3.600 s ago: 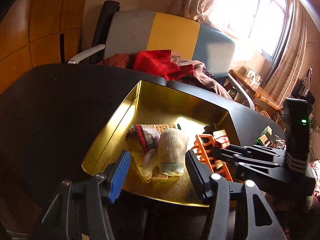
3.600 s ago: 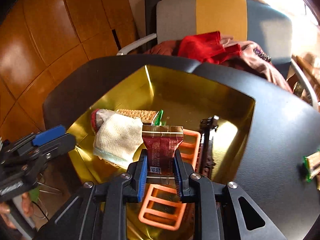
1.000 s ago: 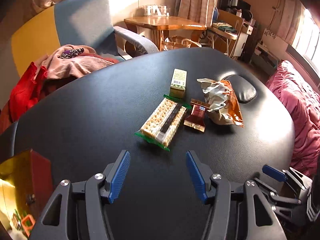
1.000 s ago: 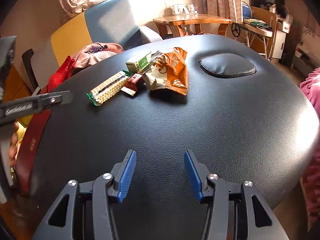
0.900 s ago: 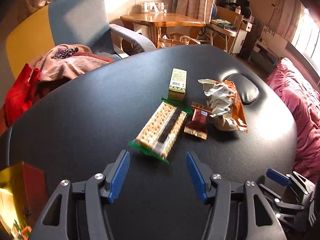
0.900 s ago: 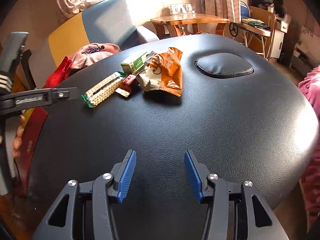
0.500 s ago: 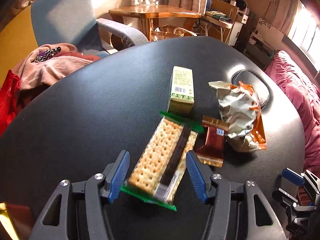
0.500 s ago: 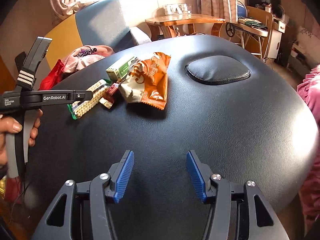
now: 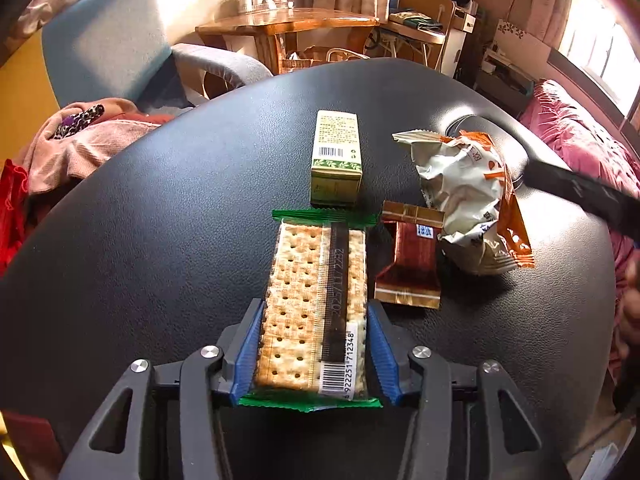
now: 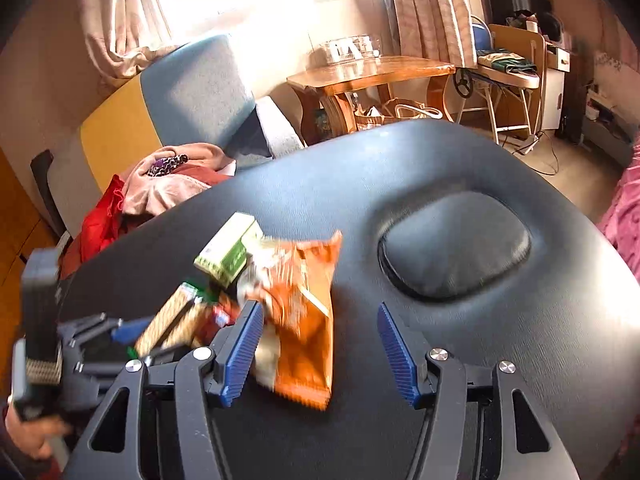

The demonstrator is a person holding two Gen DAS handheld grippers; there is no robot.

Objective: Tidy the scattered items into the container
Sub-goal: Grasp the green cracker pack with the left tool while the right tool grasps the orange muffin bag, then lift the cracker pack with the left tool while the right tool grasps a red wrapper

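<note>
My left gripper is shut on a green-edged cracker pack lying on the black table; the pack also shows in the right wrist view. Beside it lie a brown wrapper, a green-and-white box and a crumpled orange-and-white snack bag. My right gripper is open, with the snack bag just ahead of its left finger and partly between the fingers. The box lies beyond the bag. The container is out of view.
The black padded table has an oval cushion inset at the right. An armchair with pink and red clothes stands behind the table. A wooden side table stands further back.
My left gripper has moved onto the cracker pack and closed on it. My right gripper, open throughout, has moved left and forward up to the snack bag.
</note>
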